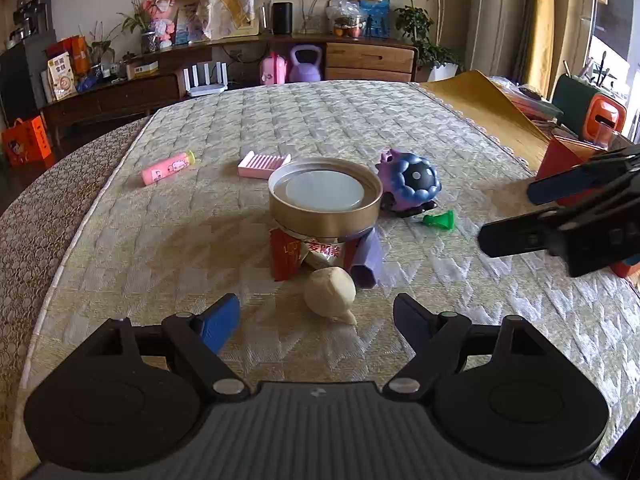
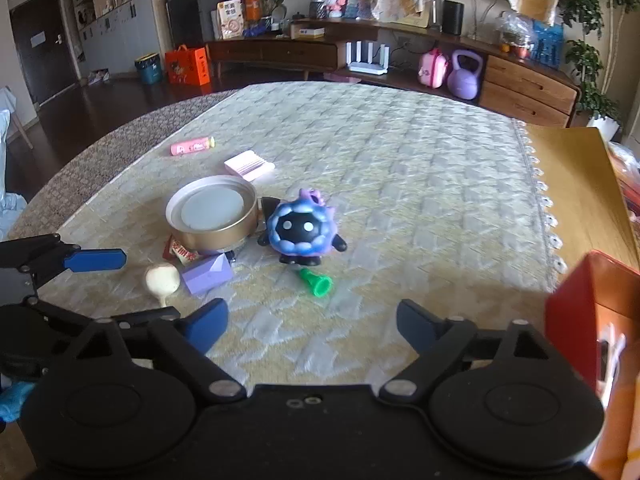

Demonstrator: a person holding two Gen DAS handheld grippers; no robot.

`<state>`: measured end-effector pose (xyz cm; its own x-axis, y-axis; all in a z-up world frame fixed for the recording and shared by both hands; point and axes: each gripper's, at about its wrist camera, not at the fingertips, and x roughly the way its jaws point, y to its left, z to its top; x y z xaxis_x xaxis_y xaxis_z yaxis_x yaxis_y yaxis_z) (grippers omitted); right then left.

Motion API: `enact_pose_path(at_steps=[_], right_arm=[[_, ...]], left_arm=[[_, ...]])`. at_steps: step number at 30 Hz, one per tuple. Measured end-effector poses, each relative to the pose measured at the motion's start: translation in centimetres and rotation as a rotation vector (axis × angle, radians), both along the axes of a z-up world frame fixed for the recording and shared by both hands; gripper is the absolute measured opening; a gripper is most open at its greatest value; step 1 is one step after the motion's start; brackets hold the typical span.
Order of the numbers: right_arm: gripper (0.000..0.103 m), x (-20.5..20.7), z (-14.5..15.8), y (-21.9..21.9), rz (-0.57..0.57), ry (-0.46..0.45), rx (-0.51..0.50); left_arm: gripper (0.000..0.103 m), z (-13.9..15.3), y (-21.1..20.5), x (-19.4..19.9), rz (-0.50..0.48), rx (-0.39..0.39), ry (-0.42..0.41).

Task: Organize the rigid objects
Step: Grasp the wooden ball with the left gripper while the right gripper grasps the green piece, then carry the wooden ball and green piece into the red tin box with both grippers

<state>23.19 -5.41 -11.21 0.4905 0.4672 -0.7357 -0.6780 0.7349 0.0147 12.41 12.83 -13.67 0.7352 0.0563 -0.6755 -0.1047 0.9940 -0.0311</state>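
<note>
A gold round tin [image 1: 325, 205] [image 2: 214, 216] stands mid-table on top of a red packet [image 1: 285, 255]. Beside it lie a cream garlic-shaped piece [image 1: 329, 293] [image 2: 162, 279], a purple hexagonal block [image 1: 369, 260] [image 2: 207, 274], a blue and purple round toy [image 1: 410, 182] [image 2: 301, 228], a green cone [image 1: 440, 220] [image 2: 318, 280], a pink ridged tray [image 1: 262, 164] [image 2: 249, 165] and a pink tube [image 1: 167, 167] [image 2: 192, 146]. My left gripper [image 1: 316, 322] is open, just short of the garlic piece. My right gripper [image 2: 312, 326] is open and empty, short of the green cone.
The table carries a quilted cream cloth [image 1: 340, 120] with a lace edge on the right. A red box [image 2: 588, 312] stands at the right edge, close to my right gripper. A wooden sideboard [image 1: 368, 58] with clutter runs along the far wall.
</note>
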Motion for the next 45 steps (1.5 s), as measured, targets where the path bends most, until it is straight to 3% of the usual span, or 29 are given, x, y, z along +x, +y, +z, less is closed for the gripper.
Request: enact_pose_path(at_steps=[7,13,17,19,27,45], right_arm=[[0.064,1.7,-1.4,2.0,0.015,0.02,-0.032],[0.042,2.7,-2.4,2.8,0.019,0.05,-0.045],[0.039,2.9,-2.6,3.1,0.02,0.039,-0.051],[0.032,3.0,-2.6,3.2,0.022,0.032,-0.053],[0.014,2.2,-2.7,3.4,0.037,0.002,-0.068],[0.013,-1.8,0.6,-1.2,-0.01,0.005,0.034]], left_arm=[[0.083,-0.2,-0.5,0.3,-0.01,0.01,-0.019],[0.061,-0.5,-0.8,0.5,-0.018,0.003,-0.011],[0.048,-0.4,-0.7,0.6,-0.018,0.003,-0.018],[0.042,-0.4,-0.6,0.7,-0.013,0.007,-0.018],[0.031,-0.3,-0.3,0.6,-0.008,0.0,-0.018],[0.028,1.5,-1.6,-1.3,-0.031,-0.006,0.005]])
